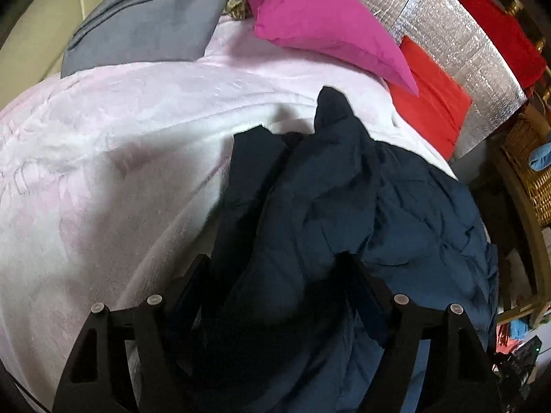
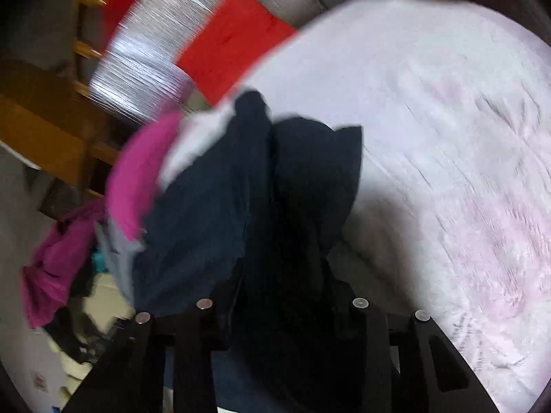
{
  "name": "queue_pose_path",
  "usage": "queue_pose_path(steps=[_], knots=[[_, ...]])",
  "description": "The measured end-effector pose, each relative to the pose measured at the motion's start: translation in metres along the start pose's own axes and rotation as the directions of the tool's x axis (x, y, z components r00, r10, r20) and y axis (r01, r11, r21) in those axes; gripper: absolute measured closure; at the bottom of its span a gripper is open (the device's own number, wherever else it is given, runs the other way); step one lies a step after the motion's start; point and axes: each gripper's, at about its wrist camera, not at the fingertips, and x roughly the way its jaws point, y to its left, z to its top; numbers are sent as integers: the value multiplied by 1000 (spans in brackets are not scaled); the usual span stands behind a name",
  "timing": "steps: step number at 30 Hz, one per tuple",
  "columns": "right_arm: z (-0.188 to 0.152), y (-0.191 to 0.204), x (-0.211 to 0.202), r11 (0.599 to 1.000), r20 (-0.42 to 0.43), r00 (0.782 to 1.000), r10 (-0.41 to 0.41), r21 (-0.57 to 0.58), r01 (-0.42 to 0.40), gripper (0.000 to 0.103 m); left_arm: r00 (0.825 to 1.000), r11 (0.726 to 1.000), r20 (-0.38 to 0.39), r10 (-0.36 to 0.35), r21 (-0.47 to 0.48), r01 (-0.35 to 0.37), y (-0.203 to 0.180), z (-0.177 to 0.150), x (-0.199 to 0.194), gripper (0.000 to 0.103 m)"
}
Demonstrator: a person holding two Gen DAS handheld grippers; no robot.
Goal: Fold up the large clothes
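**Dark blue coat still in a heap on the bed**

The folding has hardly begun. The dark blue coat (image 1: 361, 206) lies bunched up on the pink blanket (image 1: 120, 155) of the bed, with no neat folds yet. It still has to be spread flat, folded, and smoothed.

The left tongs (image 1: 275, 268) stand spread wide, and the coat lies between and in front of them. They are not pinching it.

The right tongs (image 2: 282, 296) have dark cloth bunched between them. The picture is dark and blurry, so I cannot tell if they squeeze it.

Beyond the left tongs lie a pink pillow (image 1: 320, 24) and a red pillow (image 1: 434, 103).

No words or labels can be read anywhere.
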Motion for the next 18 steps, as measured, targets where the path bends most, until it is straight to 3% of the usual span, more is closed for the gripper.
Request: queue_pose_path(steps=[3, 5, 6, 8, 10, 12, 15, 18], knots=[[1, 1, -5, 1000, -3, 1000, 1, -16, -1, 59, 1000, 1000, -8, 17, -20, -17, 3, 2, 0, 22], [-2, 5, -10, 999, -3, 999, -37, -27, 37, 46, 998, 998, 24, 56, -8, -56, 2, -1, -16, 23], [-3, 7, -15, 997, 9, 998, -58, -42, 58, 45, 993, 995, 63, 97, 16, -98, -2, -3, -27, 23], [-9, 18, -32, 990, 87, 991, -101, -94, 109, 43, 981, 987, 125, 149, 47, -155, -10, -8, -48, 22], [-16, 32, -55, 974, 197, 972, -129, -159, 162, 43, 972, 984, 186, 143, 79, -160, -18, -15, -69, 21], [-25, 50, -70, 961, 270, 959, -86, -231, 151, 43, 968, 981, 218, 124, 119, -153, -31, -27, -84, 17], [-38, 69, -69, 945, 269, 962, -38, -303, 122, 43, 969, 958, 229, 92, 243, -148, -62, -46, -89, 15], [-49, 84, -46, 918, 206, 975, -87, -364, 159, 43, 976, 901, 185, 112, 395, -178, -94, -65, -71, 13]])
